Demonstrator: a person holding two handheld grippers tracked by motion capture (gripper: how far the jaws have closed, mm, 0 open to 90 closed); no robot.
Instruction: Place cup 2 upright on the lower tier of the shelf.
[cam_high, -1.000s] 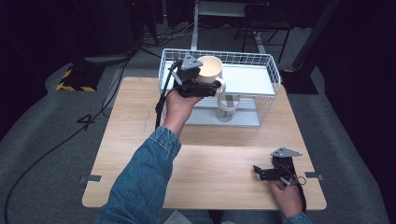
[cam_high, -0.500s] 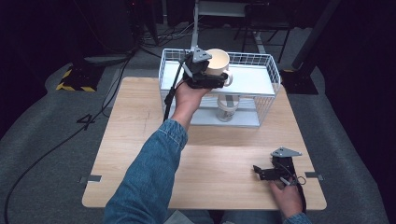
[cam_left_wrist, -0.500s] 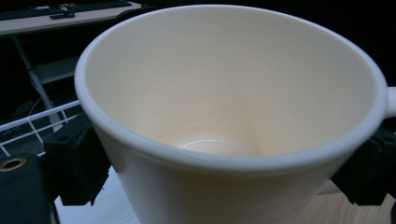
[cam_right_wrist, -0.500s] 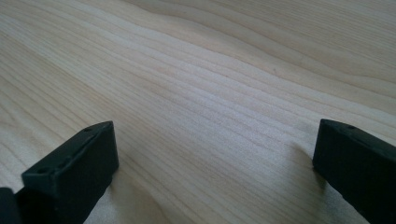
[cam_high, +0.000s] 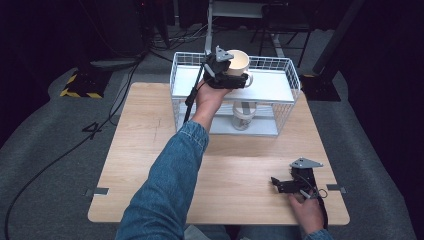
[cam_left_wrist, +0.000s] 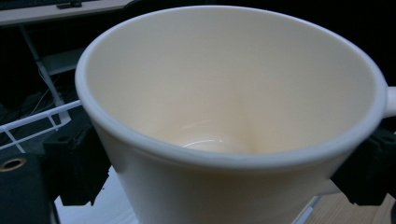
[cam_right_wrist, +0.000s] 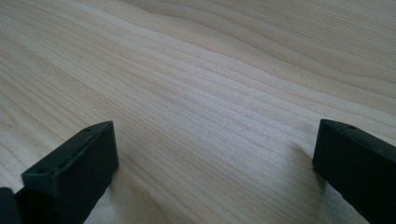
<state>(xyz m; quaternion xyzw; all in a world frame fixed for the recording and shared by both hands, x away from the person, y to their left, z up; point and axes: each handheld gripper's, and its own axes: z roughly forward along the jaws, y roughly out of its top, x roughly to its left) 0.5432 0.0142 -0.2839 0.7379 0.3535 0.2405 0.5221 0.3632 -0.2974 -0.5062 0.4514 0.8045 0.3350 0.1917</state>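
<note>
Over the wire rack's (cam_high: 287, 75) top shelf, left claw (cam_high: 227, 75) grips the cream mug (cam_high: 239, 61) — keep it upright, lower w/o clipping the rim; right claw (cam_high: 289, 184) rests wide open on the table (cam_high: 150, 135).

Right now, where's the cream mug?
In the high view the mug is held in the left gripper above the top shelf of the white wire rack at the table's far edge, over a jar on the lower level.

You've got a glossy, smooth ceramic mug (cam_left_wrist: 233, 116), white wire basket (cam_high: 287, 65) w/ coated metal, matt pale woodgrain table (cam_right_wrist: 210, 93), denim sleeve (cam_high: 165, 185).
</note>
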